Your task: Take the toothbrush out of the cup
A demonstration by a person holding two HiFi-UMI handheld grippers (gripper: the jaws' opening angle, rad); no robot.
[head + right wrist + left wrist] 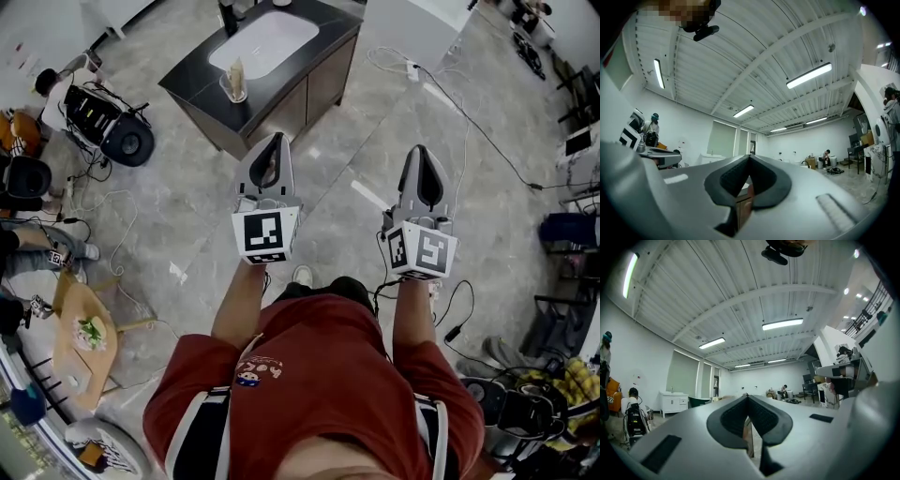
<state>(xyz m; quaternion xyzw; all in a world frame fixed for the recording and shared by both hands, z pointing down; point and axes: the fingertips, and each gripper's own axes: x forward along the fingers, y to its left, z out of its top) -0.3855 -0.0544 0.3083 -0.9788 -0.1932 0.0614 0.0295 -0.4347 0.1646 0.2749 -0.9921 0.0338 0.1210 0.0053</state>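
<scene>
Head view, cup (234,89): at the near left edge of the dark desk (192,82), beside the sink (264,42), far ahead and well apart from both tongs.
Head view, toothbrush (235,69): stands in the cup, its pale top above the rim.
Head view, tongs: left tongs (272,138) and right tongs (419,150) are side by side over the floor.
Left gripper view: pads pressed together, nothing between them; no cup shows.
Right gripper view: closed tight too, empty.
Handling, my guess: the toothbrush is light, stiff and smooth, likely slippery. I'd pinch it above the rim, since the cup may tip.
</scene>
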